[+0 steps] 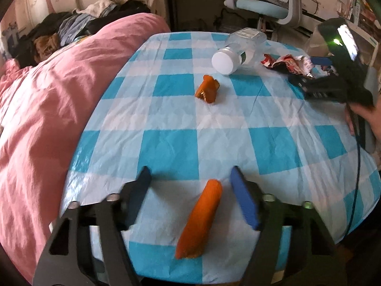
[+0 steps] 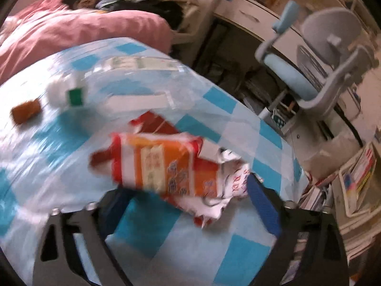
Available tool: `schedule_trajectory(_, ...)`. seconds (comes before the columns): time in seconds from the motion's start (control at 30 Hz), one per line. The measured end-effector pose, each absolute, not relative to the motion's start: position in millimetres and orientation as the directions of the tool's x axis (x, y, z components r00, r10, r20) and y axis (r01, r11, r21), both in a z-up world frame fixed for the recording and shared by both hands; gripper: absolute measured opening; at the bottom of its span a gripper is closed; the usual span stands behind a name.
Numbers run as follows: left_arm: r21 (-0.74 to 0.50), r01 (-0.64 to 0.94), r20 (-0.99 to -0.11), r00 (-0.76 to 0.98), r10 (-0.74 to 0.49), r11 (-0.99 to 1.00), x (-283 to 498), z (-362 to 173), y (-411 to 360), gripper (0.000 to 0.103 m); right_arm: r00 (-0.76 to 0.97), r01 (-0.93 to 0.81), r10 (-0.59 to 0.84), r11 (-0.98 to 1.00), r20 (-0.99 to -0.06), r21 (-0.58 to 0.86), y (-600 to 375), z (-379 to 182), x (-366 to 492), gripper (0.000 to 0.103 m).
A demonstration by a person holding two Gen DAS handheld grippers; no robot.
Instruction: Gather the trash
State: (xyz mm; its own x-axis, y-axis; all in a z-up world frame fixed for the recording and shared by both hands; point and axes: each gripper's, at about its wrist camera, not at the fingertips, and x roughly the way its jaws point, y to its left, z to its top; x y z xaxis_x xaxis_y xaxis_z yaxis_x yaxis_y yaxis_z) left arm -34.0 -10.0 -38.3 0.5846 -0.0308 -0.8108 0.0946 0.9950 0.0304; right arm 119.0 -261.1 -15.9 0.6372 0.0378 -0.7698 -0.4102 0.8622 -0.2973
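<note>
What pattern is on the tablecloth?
Blue and white checks on the tablecloth, clearest in the left wrist view.

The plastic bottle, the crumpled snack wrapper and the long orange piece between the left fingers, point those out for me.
Plastic bottle [image 1: 222, 60]: left wrist view, on its white cap.
Crumpled snack wrapper [image 2: 166, 164]: right wrist view, on its orange printed middle.
Long orange piece [image 1: 201, 217]: left wrist view, on its middle.

The left tool [image 1: 190, 183] has two black arms with flat blue pads [image 1: 244, 200] at the ends, and small shiny silver screws [image 1: 268, 197] sit just behind the pads. The right tool [image 2: 188, 197] looks the same, black with blue pads [image 2: 264, 209]. Seen from the left tool, it is a black body with a small glowing screen [image 1: 348, 38] on top, a black cable [image 1: 357, 166] hangs under it, and a bare hand [image 1: 366, 119] shows beside that cable.
</note>
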Motion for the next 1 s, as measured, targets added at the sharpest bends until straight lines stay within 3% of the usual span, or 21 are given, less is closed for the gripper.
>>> schedule_trajectory(0.07, 0.031, 0.107, -0.806, 0.591, -0.038, 0.994, -34.3, -37.0, -11.4, 0.036, 0.606, -0.414, 0.072, 0.879, -0.792, -0.237, -265.0, -16.1, 126.7, 0.055)
schedule_trajectory(0.1, 0.029, 0.119, -0.805, 0.592, -0.048, 0.992, -35.5, -36.4, -12.9, 0.022, 0.596, -0.412, 0.077, 0.883, -0.799, -0.223, -265.0, -16.4, 128.8, 0.037)
schedule_trajectory(0.17, 0.028, 0.142, -0.804, 0.592, -0.062, 0.989, -36.8, -35.8, -15.4, 0.011, 0.592, -0.408, 0.074, 0.887, -0.803, -0.219, -262.6, -15.1, 127.5, 0.023)
schedule_trajectory(0.23, 0.026, 0.162, -0.801, 0.594, -0.077, 0.987, -40.6, -35.4, -19.4, 0.01, 0.585, -0.395, 0.106, 0.903, -0.804, -0.168, -263.6, -9.5, 120.9, 0.014)
schedule_trajectory(0.6, -0.021, 0.172, -0.725, 0.676, -0.134, 0.985, -71.0, -18.7, -27.6, 0.006, 0.585, -0.429, 0.308, 0.902, -0.75, 0.035, -253.7, 26.8, 2.2, 0.007)
schedule_trajectory(0.77, -0.028, 0.164, -0.722, 0.679, -0.133, 0.986, -81.8, -22.0, -29.7, 0.006, 0.599, -0.433, 0.319, 0.9, -0.734, 0.038, -251.9, 27.6, -37.7, 0.007)
schedule_trajectory(1.0, -0.013, 0.153, -0.715, 0.689, -0.116, 0.988, -81.3, -25.6, -30.7, 0.006, 0.643, -0.41, 0.226, 0.908, -0.732, -0.08, -247.0, 22.6, -48.3, 0.007)
